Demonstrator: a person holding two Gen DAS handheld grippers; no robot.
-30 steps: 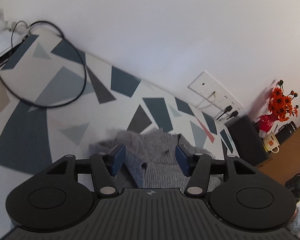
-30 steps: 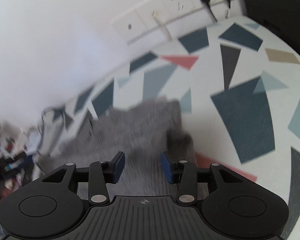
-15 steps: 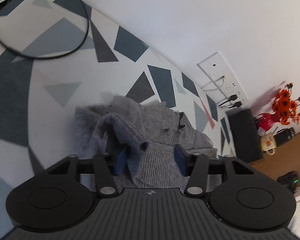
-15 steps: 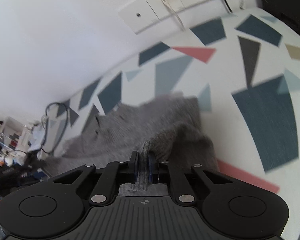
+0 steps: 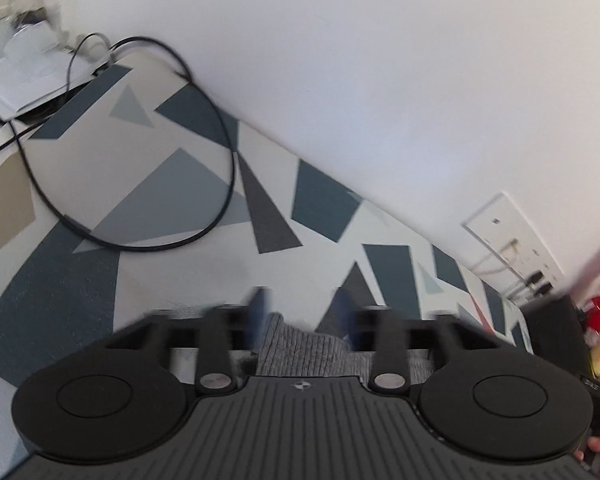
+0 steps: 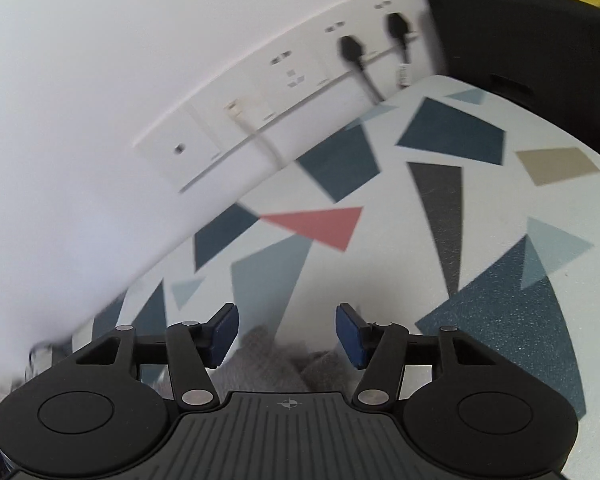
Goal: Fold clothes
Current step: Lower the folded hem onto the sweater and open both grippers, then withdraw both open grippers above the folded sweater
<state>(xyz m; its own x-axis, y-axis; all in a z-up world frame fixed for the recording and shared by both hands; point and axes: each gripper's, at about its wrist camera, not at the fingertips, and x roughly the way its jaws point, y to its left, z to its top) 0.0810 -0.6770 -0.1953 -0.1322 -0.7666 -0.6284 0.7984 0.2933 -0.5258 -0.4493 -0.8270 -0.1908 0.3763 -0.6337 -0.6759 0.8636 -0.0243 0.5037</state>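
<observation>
The grey knit sweater (image 5: 300, 350) lies on the desk (image 5: 148, 184), which is covered in a pattern of blue, grey and beige shapes, low in both wrist views just under the tools. The left tool (image 5: 300, 308) is opening, its blurred pads clear of the knit. The right tool (image 6: 286, 328) is opening too, pads apart above the sweater (image 6: 268, 360). A black cable (image 5: 224, 152) loops across the desk; wall sockets (image 6: 284, 92) sit behind.

Left gripper (image 5: 302, 304): jaws opening, pads apart and motion-blurred, pitched downward. Right gripper (image 6: 286, 330): jaws opening, blue pads apart, pitched downward. No pad presses on anything.
</observation>
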